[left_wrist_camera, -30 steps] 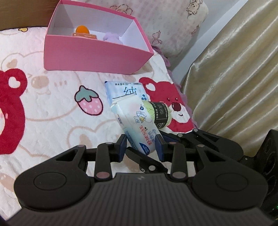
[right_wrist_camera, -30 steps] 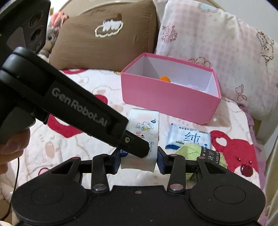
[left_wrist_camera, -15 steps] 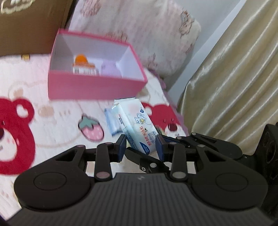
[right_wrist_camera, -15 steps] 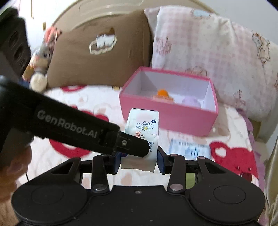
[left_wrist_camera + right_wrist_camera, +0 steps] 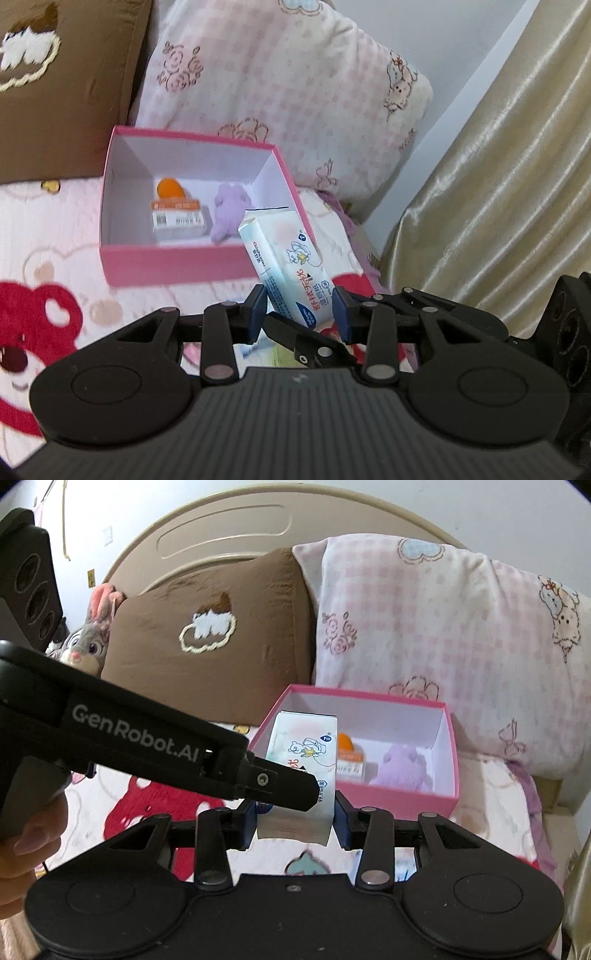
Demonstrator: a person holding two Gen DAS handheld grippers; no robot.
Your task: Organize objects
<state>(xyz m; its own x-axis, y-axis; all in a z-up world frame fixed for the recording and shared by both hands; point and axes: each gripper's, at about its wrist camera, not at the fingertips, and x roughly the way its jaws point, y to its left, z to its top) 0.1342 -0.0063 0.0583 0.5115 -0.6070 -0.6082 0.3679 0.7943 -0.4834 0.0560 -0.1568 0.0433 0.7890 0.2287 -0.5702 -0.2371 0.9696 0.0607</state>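
On a bear-print bedspread (image 5: 55,229): 2 grippers, left (image 5: 299,312) and right (image 5: 295,818), narrowly parted, both clamping 1 wipes pack (image 5: 303,760), angled downward before pink box (image 5: 406,797).

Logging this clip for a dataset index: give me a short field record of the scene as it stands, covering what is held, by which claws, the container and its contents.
held item: wipes pack, lifted off the bed
left claw: shut on the pack's lower end
right claw: shut on the same pack
container: pink box, open, on the bedspread
box contents: orange-topped packet, purple plush
pack vs box: in front of the box, not yet inside
behind box: brown pillow, pink pillow
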